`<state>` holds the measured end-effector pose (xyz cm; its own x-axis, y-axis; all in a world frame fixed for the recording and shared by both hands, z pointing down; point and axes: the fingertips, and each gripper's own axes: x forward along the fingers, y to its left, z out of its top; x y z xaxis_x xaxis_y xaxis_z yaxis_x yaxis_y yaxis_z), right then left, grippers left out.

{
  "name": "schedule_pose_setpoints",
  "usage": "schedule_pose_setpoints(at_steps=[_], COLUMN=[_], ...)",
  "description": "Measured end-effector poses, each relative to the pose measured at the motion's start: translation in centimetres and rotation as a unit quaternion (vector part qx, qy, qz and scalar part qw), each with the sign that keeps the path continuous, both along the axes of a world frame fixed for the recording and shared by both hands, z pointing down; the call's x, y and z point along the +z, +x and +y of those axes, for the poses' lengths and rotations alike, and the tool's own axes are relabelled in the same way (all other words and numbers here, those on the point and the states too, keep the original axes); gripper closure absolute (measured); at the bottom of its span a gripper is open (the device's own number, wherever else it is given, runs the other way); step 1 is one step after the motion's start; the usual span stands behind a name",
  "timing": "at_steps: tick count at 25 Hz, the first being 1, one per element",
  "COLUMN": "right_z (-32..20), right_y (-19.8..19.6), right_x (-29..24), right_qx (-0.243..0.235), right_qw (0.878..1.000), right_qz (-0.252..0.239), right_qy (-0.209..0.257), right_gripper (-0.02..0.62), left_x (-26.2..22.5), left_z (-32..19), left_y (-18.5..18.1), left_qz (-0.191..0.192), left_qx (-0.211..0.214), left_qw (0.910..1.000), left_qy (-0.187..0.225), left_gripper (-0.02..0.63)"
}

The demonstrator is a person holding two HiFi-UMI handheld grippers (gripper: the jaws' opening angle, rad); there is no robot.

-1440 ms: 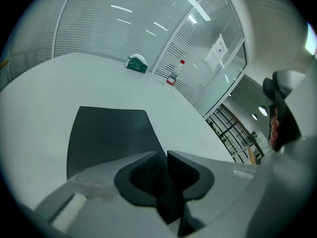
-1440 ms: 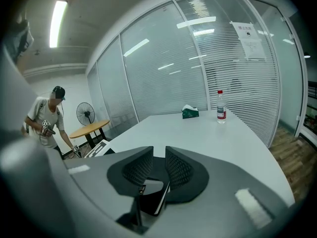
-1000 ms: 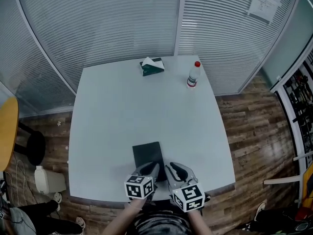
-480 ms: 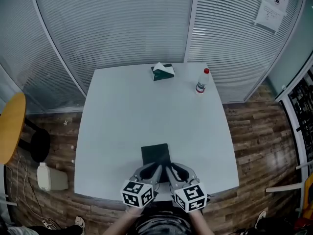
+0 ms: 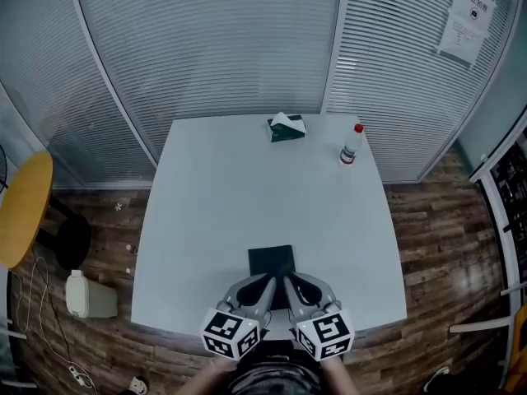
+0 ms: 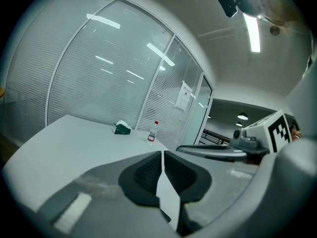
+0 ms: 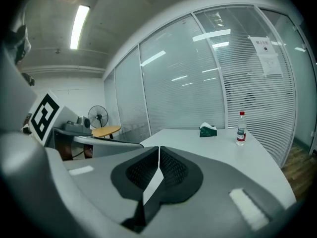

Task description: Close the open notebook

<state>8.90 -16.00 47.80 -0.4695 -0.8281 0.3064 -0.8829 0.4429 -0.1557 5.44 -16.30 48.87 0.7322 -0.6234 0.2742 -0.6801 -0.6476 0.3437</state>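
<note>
Lying closed near the smooth pale worktop's (image 5: 247, 188) front edge, the flat dark rectangular notebook (image 5: 272, 260) faces the left tool (image 5: 267, 283), jaws just closing on nothing, and the right tool (image 5: 289, 283), its ribbed pads together.

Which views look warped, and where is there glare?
Head view: fisheye bows the table edges and blinds. Left gripper view: dark round vignette, ceiling light flares, streaks reflect in the glass. Right gripper view: same vignette, streaks on the glass.

Pale table (image 5: 214, 196) — dark notebook (image 5: 272, 262) near edge; tissue pack (image 5: 286, 128), bottle (image 5: 352, 145) far side.
</note>
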Motion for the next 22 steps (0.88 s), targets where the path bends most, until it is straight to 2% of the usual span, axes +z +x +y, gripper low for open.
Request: schedule_pose_setpoints(at_steps=[8,16,22], right_z=[-0.8,-0.5,-0.2], right_y=[-1.1,-2.1,-2.7], right_x=[-2.9,-5.8,-7.2], right_qx=[-0.007,-0.016,-0.021], right_qw=[0.999,0.997,0.997], right_qz=[-0.004,-0.007,0.000], right_qy=[0.036,0.070,0.078], right_gripper=[0.594,0.594,0.594], left_x=[-3.7,-6.9,-8.7], left_z=[-0.4,0.0,0.1], left_y=[-0.9,-1.7,-2.1], left_qz=[0.001,-0.025,-0.020], left_qx=[-0.005,-0.017,-0.027], left_qw=[0.9986,0.9921,0.9895], left_qy=[0.053,0.122,0.141], left_gripper=[0.601,0.601,0.601])
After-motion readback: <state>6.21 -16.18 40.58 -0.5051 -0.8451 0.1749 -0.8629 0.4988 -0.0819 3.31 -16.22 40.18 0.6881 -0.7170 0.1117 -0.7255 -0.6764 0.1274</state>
